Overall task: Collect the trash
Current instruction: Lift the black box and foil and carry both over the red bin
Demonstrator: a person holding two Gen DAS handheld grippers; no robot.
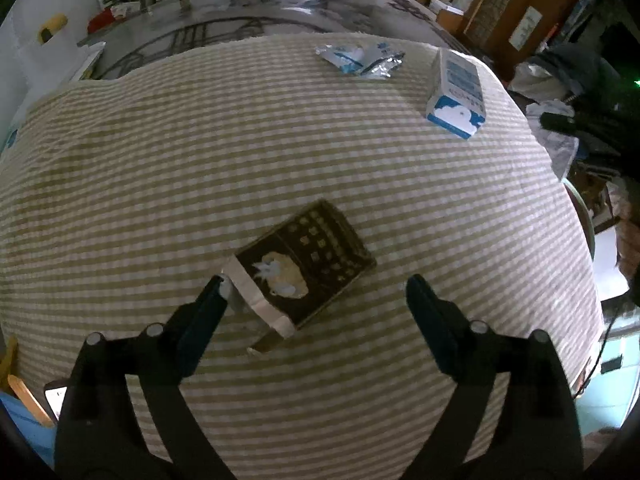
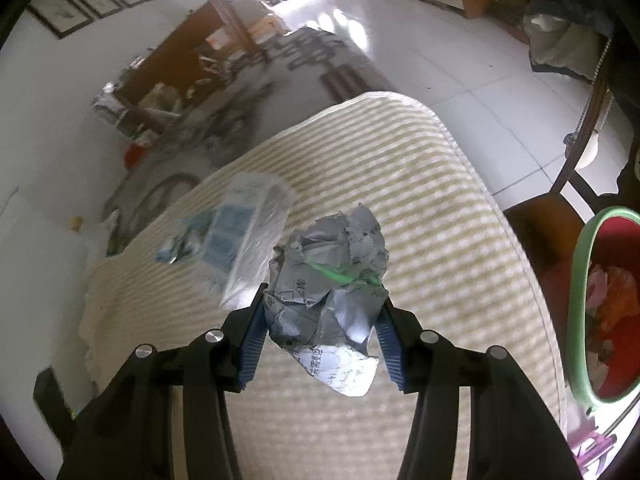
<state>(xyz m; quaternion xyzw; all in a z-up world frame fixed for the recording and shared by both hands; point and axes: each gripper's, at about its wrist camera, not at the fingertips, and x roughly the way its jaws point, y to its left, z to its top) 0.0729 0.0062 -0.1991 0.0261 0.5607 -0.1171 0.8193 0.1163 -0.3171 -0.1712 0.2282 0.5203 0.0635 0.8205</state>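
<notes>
Left wrist view: left gripper (image 1: 314, 284) points steeply down at the striped cloth (image 1: 160, 152), jaws spread wide, nothing clamped. Its left fingertip (image 1: 214, 286) sits at the torn pale end of a dark box (image 1: 308, 264) w/ gold print; contact can't be judged. Right fingertip stands clear of the box, on bare cloth. The box lies flat, skewed diagonally, between and just ahead of the two tips. Farther out, toward the cloth's far edge: a crumpled silver-blue wrapper (image 1: 360, 60) and, to its right, a white-blue carton (image 1: 456, 92) lying on its side; the two are near each other but apart. Beyond the cloth, a glossy dark patterned tabletop (image 1: 280, 12) and room clutter.

Right wrist view: right gripper (image 2: 324, 312) has its jaws clamped on a crumpled paper ball (image 2: 332, 280), grey-white w/ printed characters and a green streak; blue ribbed pads (image 2: 254, 344) press it from both sides, and a loose flap hangs below the grip. The ball is lifted off the cloth. Behind it, motion-blurred, lies the white-blue carton (image 2: 236, 240) w/ the wrapper beside it. At the right edge, off the cloth's border, a bin (image 2: 580, 280) w/ a green rim and red liner holds pink and orange scraps. Past the cloth: white tiled floor (image 2: 440, 60), a dark wooden chair (image 2: 560, 184).
</notes>
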